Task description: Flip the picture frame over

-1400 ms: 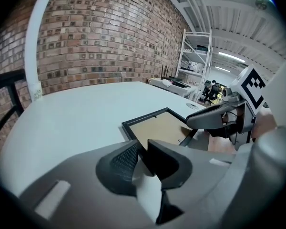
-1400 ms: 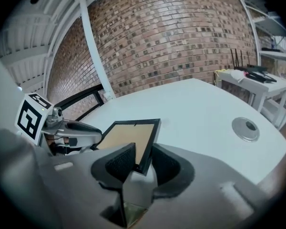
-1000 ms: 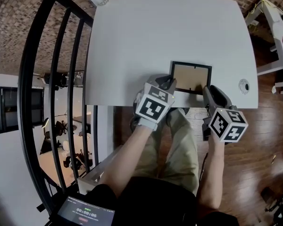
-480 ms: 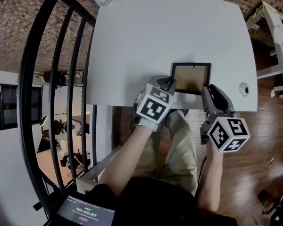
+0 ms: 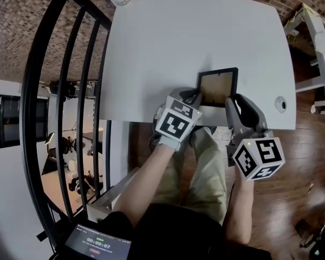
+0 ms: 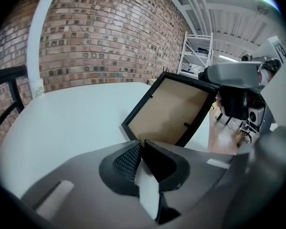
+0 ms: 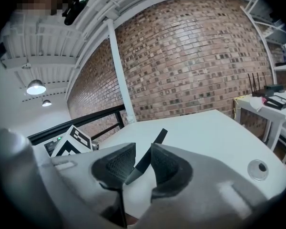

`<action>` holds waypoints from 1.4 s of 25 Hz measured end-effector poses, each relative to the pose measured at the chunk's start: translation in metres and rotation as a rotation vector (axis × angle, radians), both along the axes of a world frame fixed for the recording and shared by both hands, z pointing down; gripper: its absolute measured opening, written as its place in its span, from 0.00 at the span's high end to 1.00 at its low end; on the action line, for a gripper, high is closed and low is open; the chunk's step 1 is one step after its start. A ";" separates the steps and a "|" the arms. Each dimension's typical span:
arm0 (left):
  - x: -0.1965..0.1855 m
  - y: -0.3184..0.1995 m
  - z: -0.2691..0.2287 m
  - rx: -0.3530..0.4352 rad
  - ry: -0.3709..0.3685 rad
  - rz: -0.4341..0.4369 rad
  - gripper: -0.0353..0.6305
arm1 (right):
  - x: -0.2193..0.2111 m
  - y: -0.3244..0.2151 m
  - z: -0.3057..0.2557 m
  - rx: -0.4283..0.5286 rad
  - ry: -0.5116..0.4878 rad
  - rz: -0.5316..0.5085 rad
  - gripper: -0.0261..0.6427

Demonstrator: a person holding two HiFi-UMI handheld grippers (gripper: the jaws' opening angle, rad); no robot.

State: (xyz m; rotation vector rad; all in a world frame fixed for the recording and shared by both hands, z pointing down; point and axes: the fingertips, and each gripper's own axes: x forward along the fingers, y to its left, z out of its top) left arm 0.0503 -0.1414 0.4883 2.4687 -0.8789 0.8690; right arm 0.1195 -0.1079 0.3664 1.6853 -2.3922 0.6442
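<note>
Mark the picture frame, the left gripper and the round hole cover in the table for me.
Black picture frame with brown backing (image 5: pixel 216 88), head view, on the brown backing.
Left gripper (image 6: pixel 141 142), left gripper view, where its jaw tips meet.
Round grey cable grommet (image 5: pixel 281 103), head view, its centre.

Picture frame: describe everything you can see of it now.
The picture frame has a thin black border and a brown backing board with small black tabs, back showing. It is tilted, right side raised off the white table, near the front edge. The left gripper pinches its near-left corner; the right gripper clamps its right edge.
</note>
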 end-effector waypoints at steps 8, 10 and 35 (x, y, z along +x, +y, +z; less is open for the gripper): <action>-0.004 -0.001 0.000 -0.013 0.015 -0.013 0.90 | -0.022 -0.006 -0.015 0.054 -0.019 -0.068 0.83; -0.005 -0.001 -0.001 -0.017 0.019 -0.016 0.91 | -0.029 -0.007 -0.019 0.064 -0.021 -0.084 0.83; -0.016 0.004 0.012 0.004 -0.070 0.010 0.92 | -0.082 -0.016 -0.034 0.133 0.016 -0.198 0.90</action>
